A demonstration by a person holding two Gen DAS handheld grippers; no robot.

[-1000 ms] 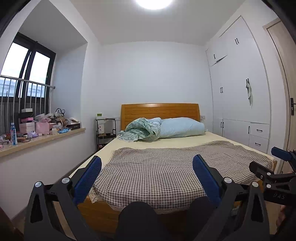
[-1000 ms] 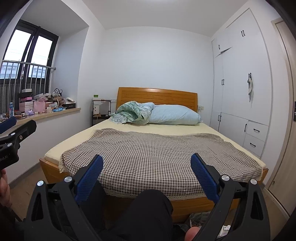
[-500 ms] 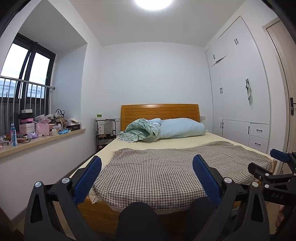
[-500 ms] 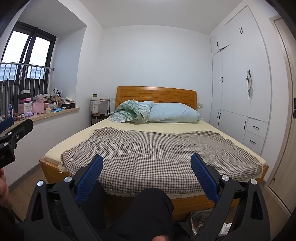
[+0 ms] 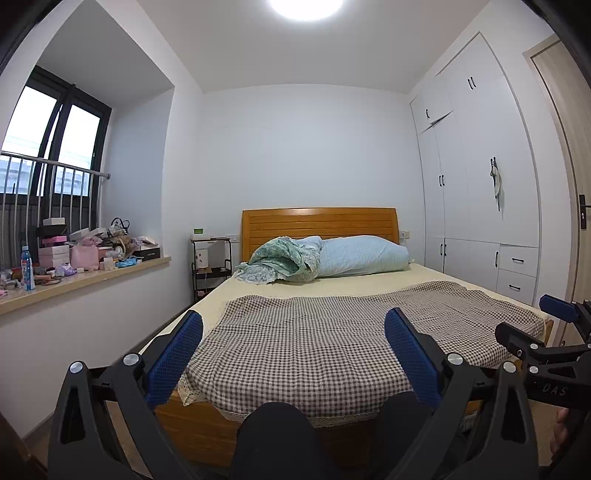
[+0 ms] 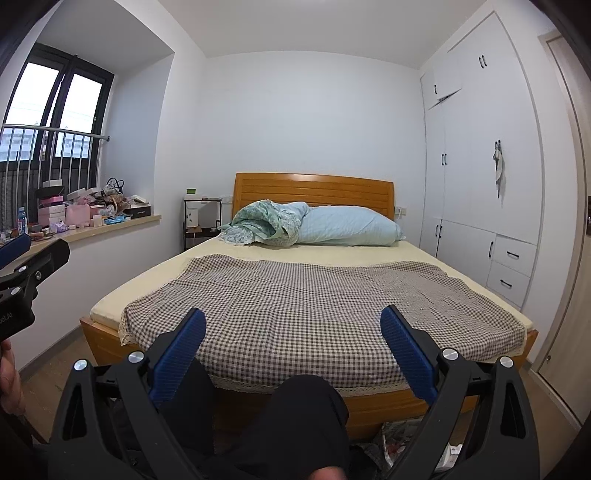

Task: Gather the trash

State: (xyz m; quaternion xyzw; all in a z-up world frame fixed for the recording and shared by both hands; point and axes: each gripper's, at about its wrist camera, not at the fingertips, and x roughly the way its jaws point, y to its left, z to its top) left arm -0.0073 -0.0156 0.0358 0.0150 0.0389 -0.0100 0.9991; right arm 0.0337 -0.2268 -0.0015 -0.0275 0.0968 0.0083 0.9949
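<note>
- Left gripper (image 5: 293,350), black frame with blue pads: jaws stood wide apart, holding nothing.
- Right gripper (image 6: 293,349), same build: jaws apart, holding nothing.
- Crumpled paper litter (image 6: 397,441): lay on the floor below the right gripper's right jaw, at the bed's foot.
- Brown-checked cotton blanket (image 5: 314,343): spread beyond both jaw pairs.
- Pale blue pillow (image 6: 347,225): farther, against the wooden headboard (image 6: 314,190).

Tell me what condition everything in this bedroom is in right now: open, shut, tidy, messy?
Left gripper: jaws open, empty.
Right gripper: jaws open, empty.
Upper white wardrobe door: ajar, tilted.
Brown checked blanket: spread flat.
Green floral quilt: bundled beside the pale blue pillow.
Wooden windowsill: cluttered.
Round ceiling light: on.
</note>
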